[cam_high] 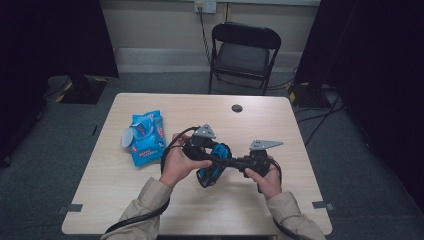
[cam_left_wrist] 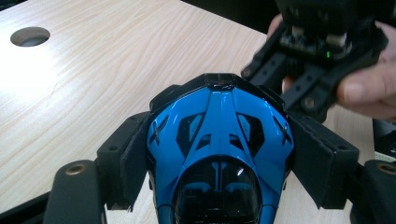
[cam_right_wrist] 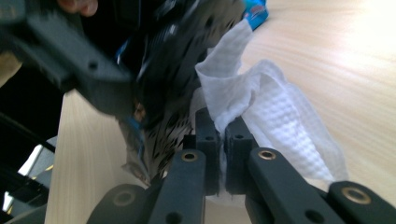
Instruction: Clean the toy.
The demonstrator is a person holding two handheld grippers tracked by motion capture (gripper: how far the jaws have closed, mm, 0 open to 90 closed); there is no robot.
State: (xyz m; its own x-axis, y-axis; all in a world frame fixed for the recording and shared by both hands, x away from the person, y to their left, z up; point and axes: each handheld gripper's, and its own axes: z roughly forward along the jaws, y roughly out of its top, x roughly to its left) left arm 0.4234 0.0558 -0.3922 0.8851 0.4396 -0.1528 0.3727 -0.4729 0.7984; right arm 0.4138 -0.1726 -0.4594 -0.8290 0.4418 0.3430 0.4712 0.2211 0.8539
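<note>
My left gripper clamps the glossy blue-and-black toy car by its flanks above the pale wooden table, nose pointing away. My right gripper, pinching a white embossed wipe, sits just beside the car's underside.

On the wooden bench, the left tool held a blue and black toy car above the surface. The right tool reached in against the car from the right. A blue wipes packet lay to the left. A black folding chair stood beyond.
</note>
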